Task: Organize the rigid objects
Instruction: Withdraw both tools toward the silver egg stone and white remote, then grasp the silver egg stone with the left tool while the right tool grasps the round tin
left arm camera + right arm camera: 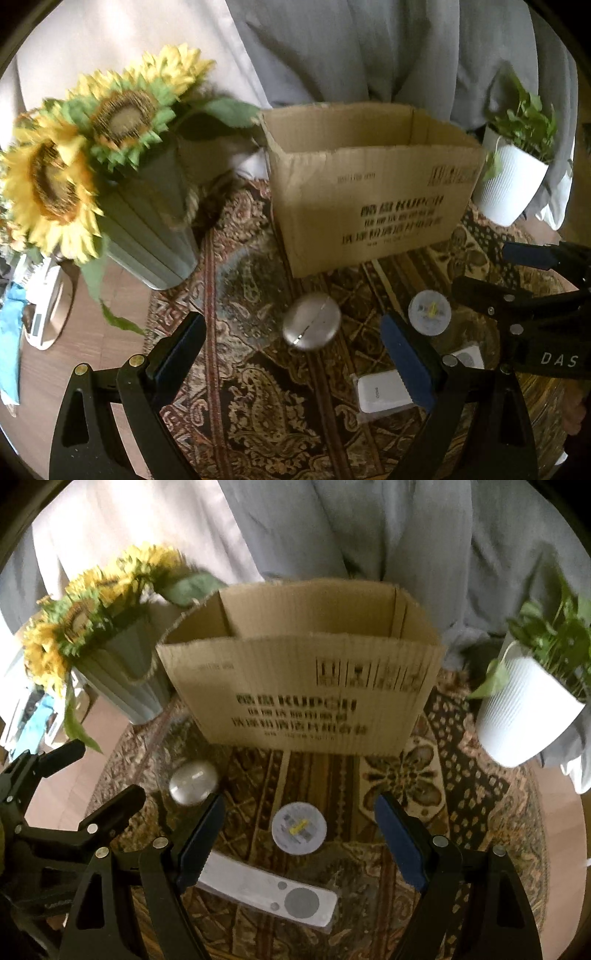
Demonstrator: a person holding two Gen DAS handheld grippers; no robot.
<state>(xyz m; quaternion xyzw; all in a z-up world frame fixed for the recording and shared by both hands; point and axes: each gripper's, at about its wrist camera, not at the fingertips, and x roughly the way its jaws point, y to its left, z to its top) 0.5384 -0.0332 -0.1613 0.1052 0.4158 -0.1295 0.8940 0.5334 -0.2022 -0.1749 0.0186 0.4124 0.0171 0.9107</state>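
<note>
On a patterned rug lie a silver oval tin (312, 326) (193, 782), a white round disc (429, 312) (299, 829) with a yellow mark, a white remote (273, 890) and a white power bank (384, 393). An open cardboard box (369, 184) (295, 686) stands behind them. My left gripper (295, 354) hangs open above the rug, the tin just beyond its fingertips. My right gripper (301, 838) is open over the disc, with the remote under its left finger. Neither holds anything. Each gripper shows in the other's view: right gripper (495, 273), left gripper (105, 771).
A grey-green vase (147, 229) (125, 679) of sunflowers (74, 155) stands left of the box. A white pot (509, 184) (524, 716) with a green plant stands right of it. Curtains hang behind. Bare wooden tabletop (110, 314) and clutter lie to the far left.
</note>
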